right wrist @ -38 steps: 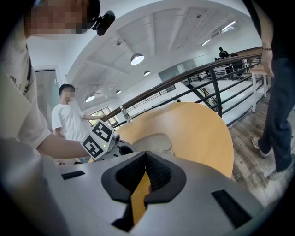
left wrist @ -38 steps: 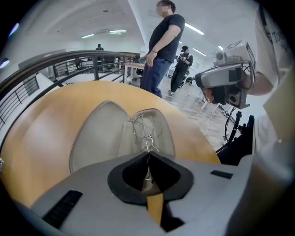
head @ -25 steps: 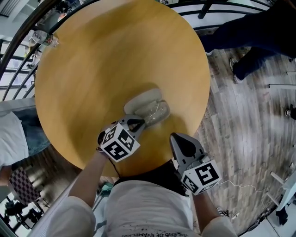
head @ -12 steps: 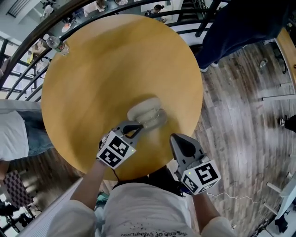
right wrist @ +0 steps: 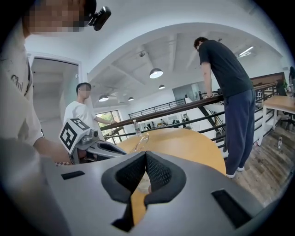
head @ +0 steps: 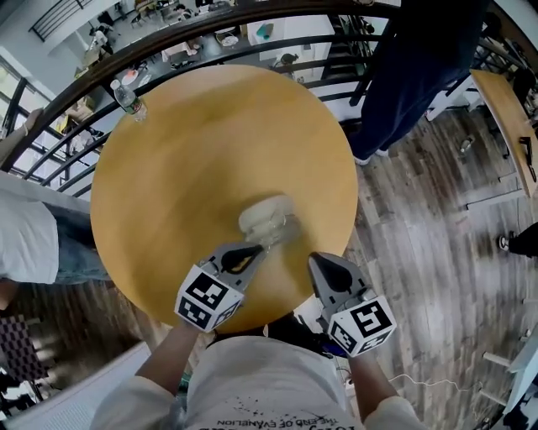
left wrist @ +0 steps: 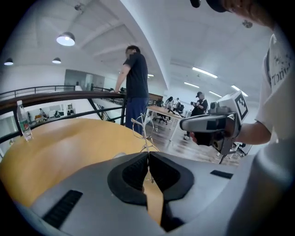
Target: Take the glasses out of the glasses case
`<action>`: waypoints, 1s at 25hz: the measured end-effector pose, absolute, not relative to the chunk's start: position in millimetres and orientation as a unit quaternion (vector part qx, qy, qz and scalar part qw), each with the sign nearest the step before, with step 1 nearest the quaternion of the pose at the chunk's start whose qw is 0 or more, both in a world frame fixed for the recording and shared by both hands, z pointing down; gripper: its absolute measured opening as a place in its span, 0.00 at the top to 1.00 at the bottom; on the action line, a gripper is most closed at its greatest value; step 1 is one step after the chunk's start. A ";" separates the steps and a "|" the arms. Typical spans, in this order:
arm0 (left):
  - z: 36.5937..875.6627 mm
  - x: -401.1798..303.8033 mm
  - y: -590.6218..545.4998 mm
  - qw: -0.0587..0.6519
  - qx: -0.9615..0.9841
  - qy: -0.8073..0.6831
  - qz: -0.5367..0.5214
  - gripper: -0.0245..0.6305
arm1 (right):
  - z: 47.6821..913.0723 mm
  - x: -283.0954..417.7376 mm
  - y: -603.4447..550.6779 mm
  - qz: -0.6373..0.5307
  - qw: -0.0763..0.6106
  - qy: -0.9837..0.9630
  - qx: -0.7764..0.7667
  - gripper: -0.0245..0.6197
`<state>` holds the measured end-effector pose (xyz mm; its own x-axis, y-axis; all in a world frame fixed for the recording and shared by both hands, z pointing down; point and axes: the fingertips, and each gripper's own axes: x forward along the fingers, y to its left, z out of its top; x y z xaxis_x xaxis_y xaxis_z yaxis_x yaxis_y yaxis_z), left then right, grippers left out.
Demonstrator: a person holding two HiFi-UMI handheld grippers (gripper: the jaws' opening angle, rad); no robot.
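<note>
On the round wooden table [head: 168,168] the pale glasses case [head: 263,217] lies open near the front edge. My left gripper [head: 255,250] hovers just in front of it, shut on thin wire-framed glasses [left wrist: 140,125] that stick up above its jaws [left wrist: 148,154]. The right gripper view shows the same glasses [right wrist: 140,139] held off the left gripper [right wrist: 92,145], above the table. My right gripper [head: 318,260] hangs over the table's front edge to the right of the case. Its jaws are shut [right wrist: 145,154] with nothing between them.
A clear water bottle [head: 128,97] stands at the table's far left edge beside a dark railing [head: 252,17]. A person in dark clothes [head: 420,67] stands at the railing on the right. Another person in a white shirt [head: 34,235] is at the left. Wooden floor [head: 420,252] lies to the right.
My left gripper has drawn back from the case toward me with the glasses in it. The head view has pulled up and away from the table. The right gripper has barely moved.
</note>
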<state>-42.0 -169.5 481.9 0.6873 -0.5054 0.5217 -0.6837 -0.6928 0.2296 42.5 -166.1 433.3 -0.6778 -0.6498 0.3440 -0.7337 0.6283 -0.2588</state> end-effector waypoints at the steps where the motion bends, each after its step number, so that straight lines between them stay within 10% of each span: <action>1: 472.5 -44.7 -165.0 0.205 0.893 -0.342 0.207 0.91 | 427.4 41.6 -162.2 0.190 0.110 -0.896 0.386 0.92; 25: 378.2 -69.0 -110.8 0.152 0.870 -0.459 0.095 0.91 | 359.1 29.5 -133.7 0.132 0.087 -0.911 0.382 0.92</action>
